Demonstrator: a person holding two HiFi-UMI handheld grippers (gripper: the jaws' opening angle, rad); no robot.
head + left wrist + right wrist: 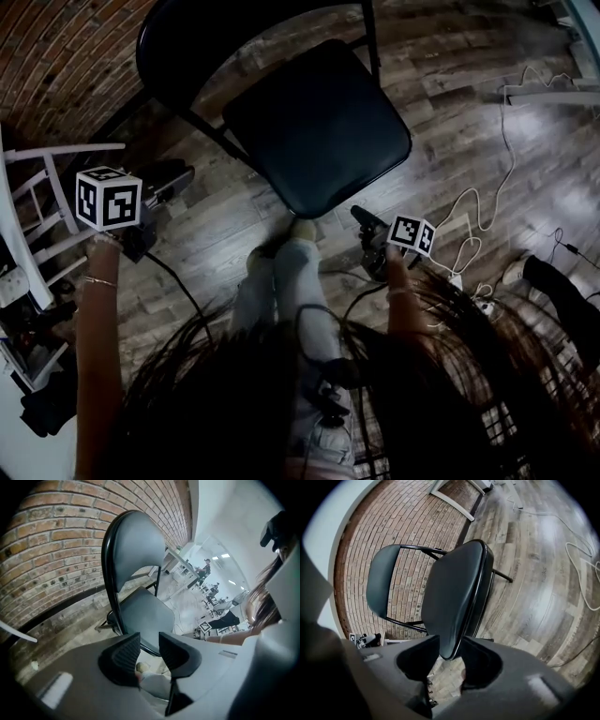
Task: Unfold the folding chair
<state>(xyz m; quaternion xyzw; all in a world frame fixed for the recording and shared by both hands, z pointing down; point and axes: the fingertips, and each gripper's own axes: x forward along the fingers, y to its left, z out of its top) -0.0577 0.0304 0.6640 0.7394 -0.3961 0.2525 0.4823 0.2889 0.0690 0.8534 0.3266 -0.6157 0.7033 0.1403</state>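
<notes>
Seat (314, 131) of black metal folding chair (187, 47) lies flat, so we hold left gripper (178, 180), right gripper (362, 217) off it, jaws apart.

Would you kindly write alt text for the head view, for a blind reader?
Seen from above, a black folding chair stands unfolded on a wood floor; the left tongs and right tongs, both open, flank it.

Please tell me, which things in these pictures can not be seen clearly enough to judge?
- Head view: the seat hides the legs beneath it.
- Right gripper view: whether the right gripper presses the seat edge or only frames it; depth is unclear.
- Head view: hair covers the picture's lower part.
- Left gripper view: distant people are too small.
</notes>
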